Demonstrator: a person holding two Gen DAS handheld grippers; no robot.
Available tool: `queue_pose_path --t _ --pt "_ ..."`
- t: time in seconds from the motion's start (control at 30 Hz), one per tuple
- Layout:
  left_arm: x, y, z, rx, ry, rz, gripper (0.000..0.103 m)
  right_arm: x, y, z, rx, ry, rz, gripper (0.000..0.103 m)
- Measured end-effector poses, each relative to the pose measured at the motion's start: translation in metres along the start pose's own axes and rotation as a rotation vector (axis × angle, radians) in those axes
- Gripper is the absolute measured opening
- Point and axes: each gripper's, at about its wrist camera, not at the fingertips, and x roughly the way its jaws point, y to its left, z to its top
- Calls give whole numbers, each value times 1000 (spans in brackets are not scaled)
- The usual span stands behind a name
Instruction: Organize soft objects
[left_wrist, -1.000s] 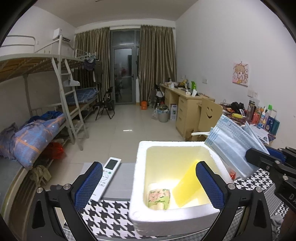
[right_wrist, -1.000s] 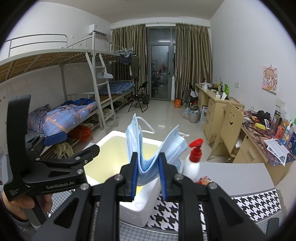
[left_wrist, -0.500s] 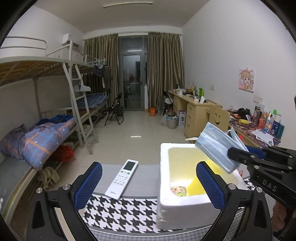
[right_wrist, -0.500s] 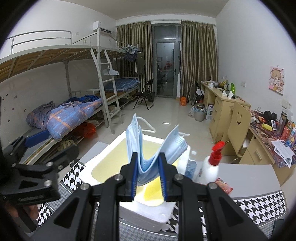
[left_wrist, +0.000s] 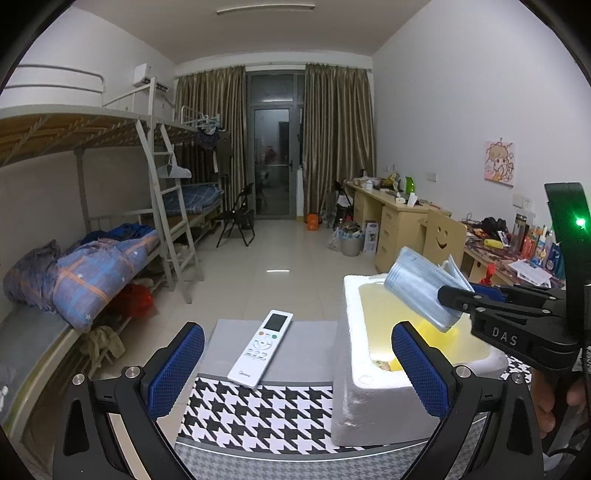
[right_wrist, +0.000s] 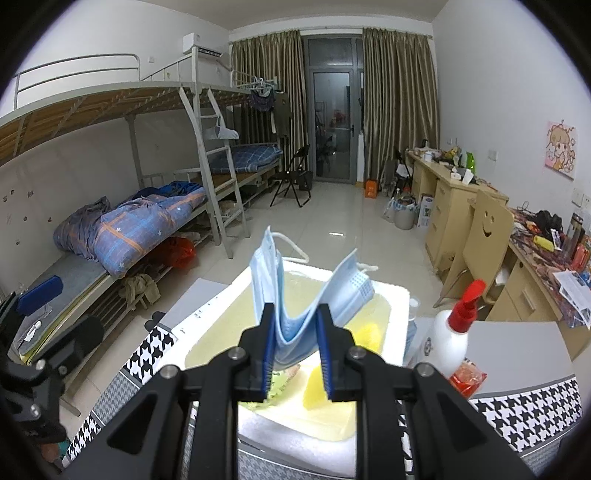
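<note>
A folded stack of blue face masks (right_wrist: 295, 306) is clamped between the narrowly set pads of the right gripper (right_wrist: 295, 354) and is held above the white foam box (left_wrist: 351, 391), whose yellow-lit interior lies beneath it. The left gripper (left_wrist: 297, 369) is spread wide with nothing gripped, and a white remote control (left_wrist: 260, 349) is seen between its fingers on the table (left_wrist: 258, 413)

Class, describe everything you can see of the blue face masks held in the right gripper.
The blue face masks are a thin stack of pleated, soft fabric with white ear loops. The right gripper is shut on their middle, so they fold into a V with both ends sticking up. They hang above the open white foam box without touching it; only the blue pads touch them. The left wrist view shows them over the box's far right side.
</note>
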Motion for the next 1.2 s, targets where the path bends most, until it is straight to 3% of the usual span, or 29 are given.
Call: queue_pose_path --t 0.1,0.17,0.23,0.43,0.53,0.7,0.83,0.97,1.2 --pt "0 1 -1 -3 1 0 102 5 0 0 6 17 17 43" --pt "-1 4 -3 -4 1 2 102 6 0 0 20 22 21 70" --pt "-1 6 -4 -6 2 4 102 6 -1 -1 34 4 5 76" --pt "-2 9 -6 -25 5 3 102 5 3 -1 5 7 -26 77" --pt "-4 8 -6 -19 -1 8 102 1 5 -2 -5 -11 -26 84" --pt "-9 5 -7 -17 -8 11 102 -12 9 -5 -23 -66 -35 87" --pt "-17 1 -7 -18 -17 6 102 -19 9 -6 -21 -65 -18 94" --pt "-27 -2 -7 -24 -27 2 102 -29 -1 -9 54 -96 23 94" --pt "-45 -11 -9 -27 -45 -10 102 -48 8 -19 -14 -115 30 94"
